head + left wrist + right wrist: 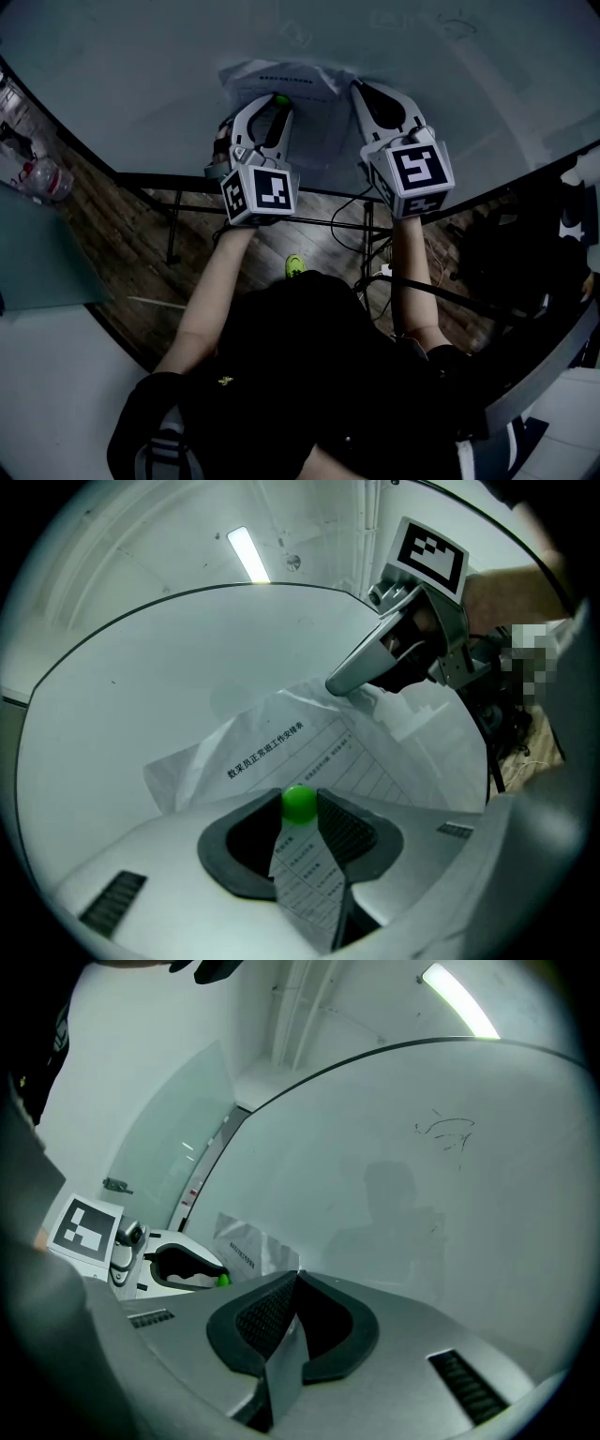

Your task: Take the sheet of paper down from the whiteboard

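A printed sheet of paper (314,108) lies crumpled against the whiteboard (141,66). A small green magnet (280,99) sits near the sheet's top. My left gripper (278,101) is shut on that magnet (299,802), and part of the sheet (281,752) runs down between its jaws. My right gripper (359,88) is shut on the sheet's right edge, and a strip of paper (281,1363) shows pinched between its jaws (295,1277). In the left gripper view the right gripper (342,686) bunches the paper's corner. In the right gripper view the left gripper (223,1277) shows at the left.
A plastic bottle (42,178) lies at the left. The board's black stand (187,202) and cables (352,225) are below the grippers, over a wooden floor. Dark equipment (525,253) stands at the right. A faint pen scribble (448,1132) marks the board.
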A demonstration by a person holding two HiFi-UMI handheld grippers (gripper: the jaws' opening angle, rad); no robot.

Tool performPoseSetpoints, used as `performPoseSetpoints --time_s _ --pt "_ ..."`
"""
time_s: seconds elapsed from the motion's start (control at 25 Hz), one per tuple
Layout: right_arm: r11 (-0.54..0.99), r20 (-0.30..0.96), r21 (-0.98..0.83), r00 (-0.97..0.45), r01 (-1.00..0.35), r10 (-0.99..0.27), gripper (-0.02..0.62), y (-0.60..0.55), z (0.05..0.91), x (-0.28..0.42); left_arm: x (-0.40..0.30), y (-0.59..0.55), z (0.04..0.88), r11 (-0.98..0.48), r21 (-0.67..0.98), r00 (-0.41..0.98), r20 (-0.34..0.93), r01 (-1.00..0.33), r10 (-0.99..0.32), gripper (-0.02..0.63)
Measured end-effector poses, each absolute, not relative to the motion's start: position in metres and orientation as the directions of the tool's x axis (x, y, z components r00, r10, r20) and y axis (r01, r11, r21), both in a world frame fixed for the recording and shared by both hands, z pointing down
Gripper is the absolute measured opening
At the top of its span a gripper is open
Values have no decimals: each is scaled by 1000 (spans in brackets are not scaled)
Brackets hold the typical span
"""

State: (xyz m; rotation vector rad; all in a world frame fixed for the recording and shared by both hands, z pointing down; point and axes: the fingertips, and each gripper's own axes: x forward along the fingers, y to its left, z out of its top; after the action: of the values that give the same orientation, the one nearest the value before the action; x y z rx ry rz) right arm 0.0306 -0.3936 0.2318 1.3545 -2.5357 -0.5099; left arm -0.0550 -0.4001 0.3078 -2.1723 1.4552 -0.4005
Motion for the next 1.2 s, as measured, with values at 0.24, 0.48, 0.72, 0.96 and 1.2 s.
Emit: performPoseSetpoints --time_s 0.24,0.48,0.72,0.96,1.2 --pt "519 23 399 -558 -755 -830 -2 -394 231 31 -53 -400 309 -314 -555 399 -35 -770 -916 130" --pt "521 17 395 -561 -756 -827 -2 -394 230 31 -57 -400 307 -314 -561 401 -35 -766 -915 127" --pt "529 12 371 -566 -763 -824 -2 -396 232 32 -60 -385 297 -304 -553 407 -70 -776 -911 127" --pt "529 24 362 -559 -768 -829 -2 -397 234 34 -69 -373 299 -309 -541 403 -60 -782 -913 127" --pt "539 29 350 -566 -766 -824 -2 -390 241 32 -76 -369 309 -313 -542 392 -33 -780 -919 127"
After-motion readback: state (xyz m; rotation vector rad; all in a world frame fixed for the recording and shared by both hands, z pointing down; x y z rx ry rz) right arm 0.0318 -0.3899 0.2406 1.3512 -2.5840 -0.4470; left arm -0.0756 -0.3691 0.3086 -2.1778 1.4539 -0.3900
